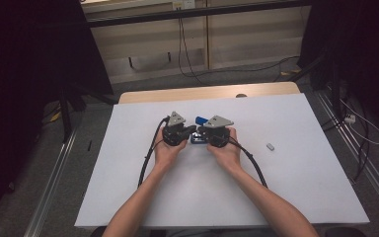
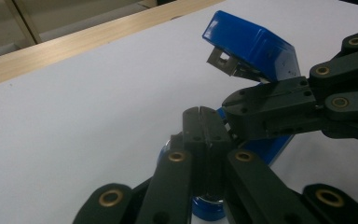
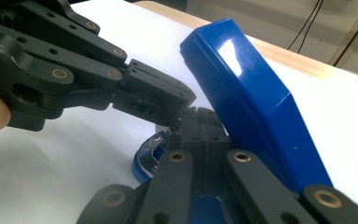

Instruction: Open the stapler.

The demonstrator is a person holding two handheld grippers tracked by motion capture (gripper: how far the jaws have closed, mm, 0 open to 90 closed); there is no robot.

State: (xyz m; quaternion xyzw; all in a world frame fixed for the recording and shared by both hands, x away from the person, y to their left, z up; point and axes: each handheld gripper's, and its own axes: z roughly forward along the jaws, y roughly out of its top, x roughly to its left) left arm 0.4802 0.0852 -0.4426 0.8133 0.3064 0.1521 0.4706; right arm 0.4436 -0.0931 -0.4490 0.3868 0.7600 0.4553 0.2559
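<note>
Stapler [image 1: 200,129]: blue, mid-worktop [image 1: 128,163] between the two grippers, its top arm swung up and tilted.
Left gripper [image 1: 191,130]: jaws closed together, tips at the stapler's base; nothing visibly pinched.
Right gripper [image 1: 201,131]: jaws closed, tips meeting the left gripper's at the base.
Small grey piece [image 1: 270,146]: lies well apart, to the right.

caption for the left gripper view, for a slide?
Both shut grippers meet at an opened blue stapler lying on the white table.
</note>
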